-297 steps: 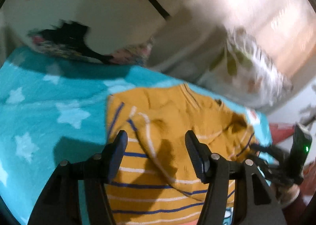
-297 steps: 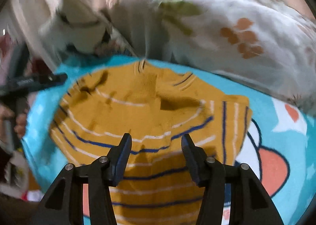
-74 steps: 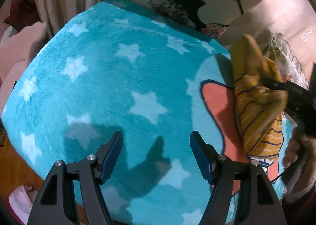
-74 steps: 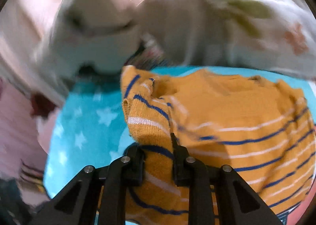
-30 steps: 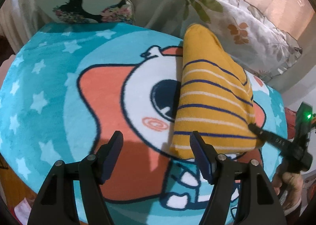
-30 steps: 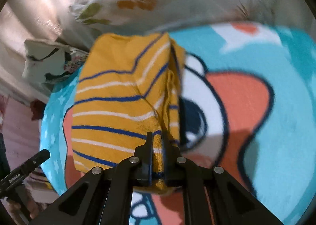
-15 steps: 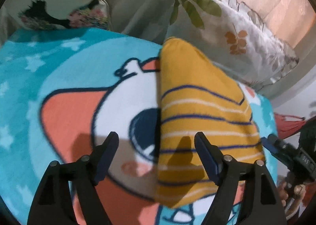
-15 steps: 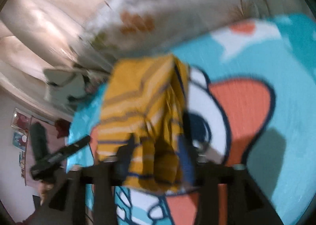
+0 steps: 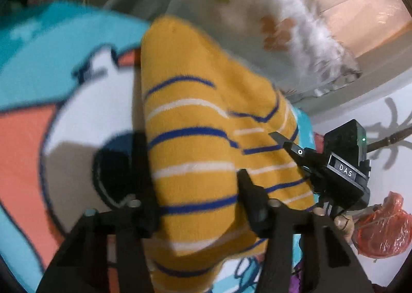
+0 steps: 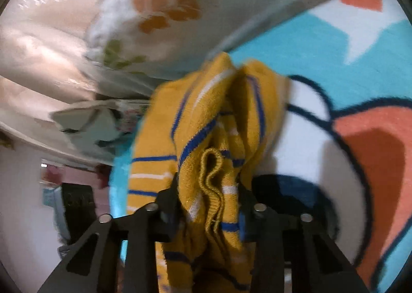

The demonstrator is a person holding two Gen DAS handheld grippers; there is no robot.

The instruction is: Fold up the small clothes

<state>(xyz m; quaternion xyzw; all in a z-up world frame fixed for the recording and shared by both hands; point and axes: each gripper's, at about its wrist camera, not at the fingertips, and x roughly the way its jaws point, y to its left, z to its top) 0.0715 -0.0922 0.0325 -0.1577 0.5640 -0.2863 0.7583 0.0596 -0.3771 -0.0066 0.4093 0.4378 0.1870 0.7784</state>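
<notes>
A folded mustard-yellow sweater [image 9: 206, 123] with blue and white stripes lies on a teal cartoon blanket [image 9: 31, 43]. My left gripper [image 9: 193, 190] is open, its fingers straddling the sweater's near edge from above. My right gripper [image 10: 208, 195] has its jaws partly apart with the bunched edge of the sweater [image 10: 213, 138] between them. The right gripper also shows in the left wrist view [image 9: 322, 161] at the sweater's right side.
A white frilled pillow with orange leaf print [image 9: 270, 25] lies just behind the sweater. Another patterned pillow [image 10: 85, 123] sits at the far end of the blanket. A red plastic bag [image 9: 381, 228] is off the right edge.
My left gripper has moved in over the sweater's near edge. My right gripper's jaws have widened, and the sweater edge now bunches loosely between them.
</notes>
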